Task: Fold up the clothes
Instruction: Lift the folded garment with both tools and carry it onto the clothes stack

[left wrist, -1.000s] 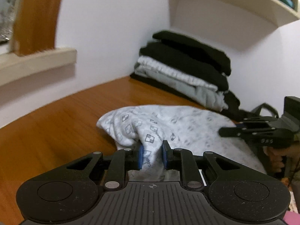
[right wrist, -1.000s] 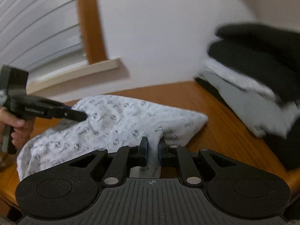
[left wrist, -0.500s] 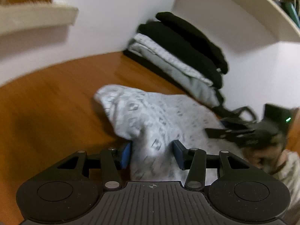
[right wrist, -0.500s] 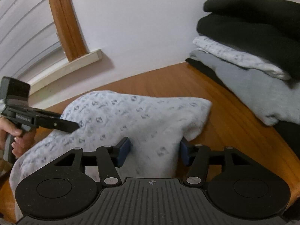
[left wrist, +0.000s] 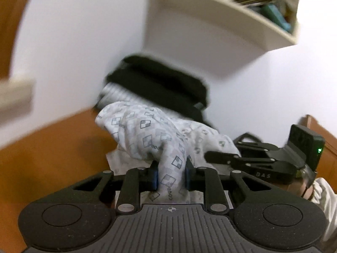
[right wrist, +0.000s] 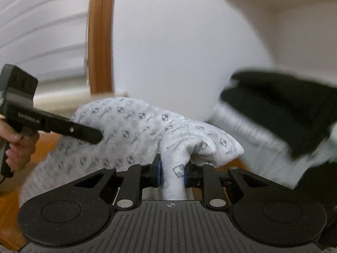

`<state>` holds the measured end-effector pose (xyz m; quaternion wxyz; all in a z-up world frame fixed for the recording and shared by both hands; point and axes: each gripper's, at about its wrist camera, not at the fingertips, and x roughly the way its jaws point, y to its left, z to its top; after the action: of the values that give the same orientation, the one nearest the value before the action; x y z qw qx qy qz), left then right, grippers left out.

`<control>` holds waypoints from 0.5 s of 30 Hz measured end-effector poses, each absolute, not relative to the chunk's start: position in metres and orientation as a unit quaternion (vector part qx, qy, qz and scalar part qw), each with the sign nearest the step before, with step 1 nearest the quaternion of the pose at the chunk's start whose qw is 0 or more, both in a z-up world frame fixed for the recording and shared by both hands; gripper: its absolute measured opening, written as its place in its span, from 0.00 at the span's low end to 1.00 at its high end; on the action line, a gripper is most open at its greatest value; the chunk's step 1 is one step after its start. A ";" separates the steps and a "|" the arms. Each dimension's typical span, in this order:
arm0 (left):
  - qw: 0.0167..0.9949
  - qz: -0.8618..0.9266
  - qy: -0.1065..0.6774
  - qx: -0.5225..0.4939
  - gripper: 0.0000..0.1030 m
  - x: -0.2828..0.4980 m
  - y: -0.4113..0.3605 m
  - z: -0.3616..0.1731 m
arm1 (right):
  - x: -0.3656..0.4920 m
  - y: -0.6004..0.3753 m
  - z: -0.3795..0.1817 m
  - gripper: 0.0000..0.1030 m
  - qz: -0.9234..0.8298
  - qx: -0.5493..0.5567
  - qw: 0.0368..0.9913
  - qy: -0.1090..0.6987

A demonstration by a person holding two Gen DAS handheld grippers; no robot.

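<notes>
Both claws are clenched on the patterned garment: the left claw and the right claw each pinch a bunched fold just ahead of their pads, above the counter. A thin pinch could slip, or the cloth could brush the folded stack beyond.

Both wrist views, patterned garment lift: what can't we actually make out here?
- Folded stack: motion-blurred in both views; patterned garment hides its base in the left view.
- Shelf contents: smeared, unreadable, left view.
- Garment's lower edge and any contact with the table: hidden behind the left gripper and right gripper bodies.
- Garment type: bunched, not identifiable.
- Hand on the left gripper: cut off by the right view's edge.
</notes>
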<state>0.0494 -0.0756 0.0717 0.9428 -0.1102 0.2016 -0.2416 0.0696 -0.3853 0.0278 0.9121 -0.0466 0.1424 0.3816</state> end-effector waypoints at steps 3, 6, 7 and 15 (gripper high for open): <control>0.946 -0.256 0.169 -0.106 0.23 0.069 -0.103 0.097 | 0.076 -0.413 0.059 0.19 0.362 -0.045 0.926 0.097; 0.947 -0.269 0.144 -0.100 0.23 0.102 -0.134 0.118 | 0.089 -0.440 0.088 0.19 0.336 -0.053 0.939 0.054; 0.947 -0.274 0.136 -0.098 0.23 0.113 -0.144 0.125 | 0.096 -0.447 0.097 0.19 0.326 -0.061 0.943 0.043; 0.939 -0.314 0.079 -0.119 0.23 0.208 -0.214 0.177 | 0.181 -0.501 0.163 0.19 0.228 -0.118 0.966 -0.034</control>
<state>0.2076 -0.2137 0.1771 0.9387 -0.1189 0.0791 -0.3139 0.1811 -0.5008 0.1633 0.9659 -0.1178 -0.0341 0.2280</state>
